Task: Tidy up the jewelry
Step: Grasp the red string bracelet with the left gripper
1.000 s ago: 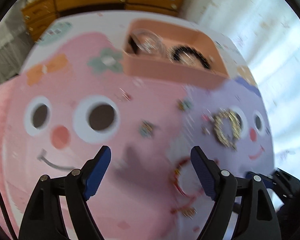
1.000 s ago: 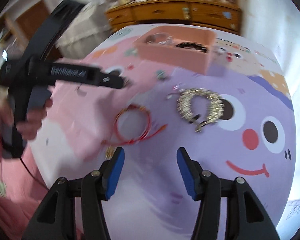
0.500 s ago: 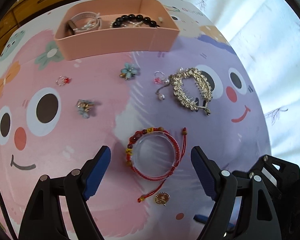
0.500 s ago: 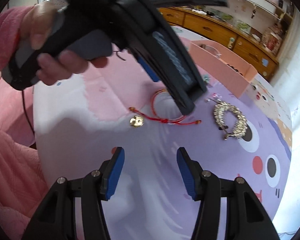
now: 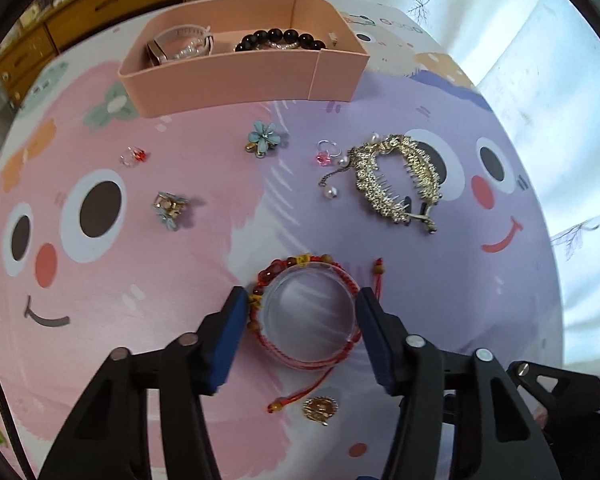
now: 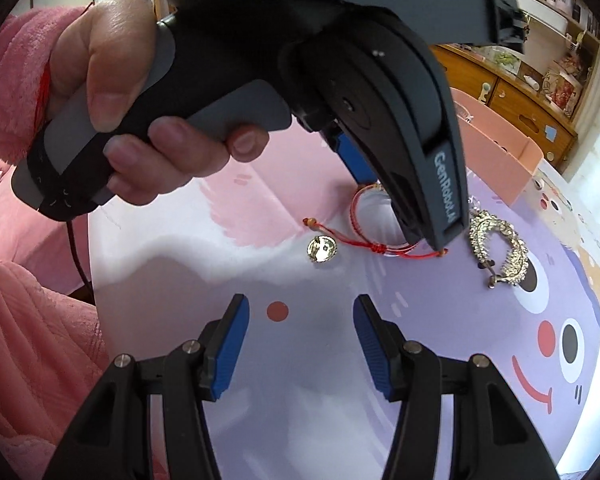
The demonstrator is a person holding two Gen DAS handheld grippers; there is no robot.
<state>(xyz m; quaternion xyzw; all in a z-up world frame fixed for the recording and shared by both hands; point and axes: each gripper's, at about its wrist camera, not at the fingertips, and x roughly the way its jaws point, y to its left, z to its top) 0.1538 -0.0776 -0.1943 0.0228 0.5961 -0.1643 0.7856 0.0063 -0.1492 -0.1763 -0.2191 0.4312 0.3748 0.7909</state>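
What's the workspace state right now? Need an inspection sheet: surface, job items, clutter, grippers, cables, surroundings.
Surface: cartoon-face mat, pink and purple.
Job's things: red bracelet on a clear ring, between the left fingers; gold hair clip; blue flower clip; small flower clip; pink ring; red ring; pink box holding a black bead bracelet and a watch.
Clutter: nothing seen.
Grippers: left gripper fingers flank the bracelet, contact unclear; right gripper open, holding nothing.
Cables: dark cable below the left hand.
Surroundings: wooden drawers, curtain.
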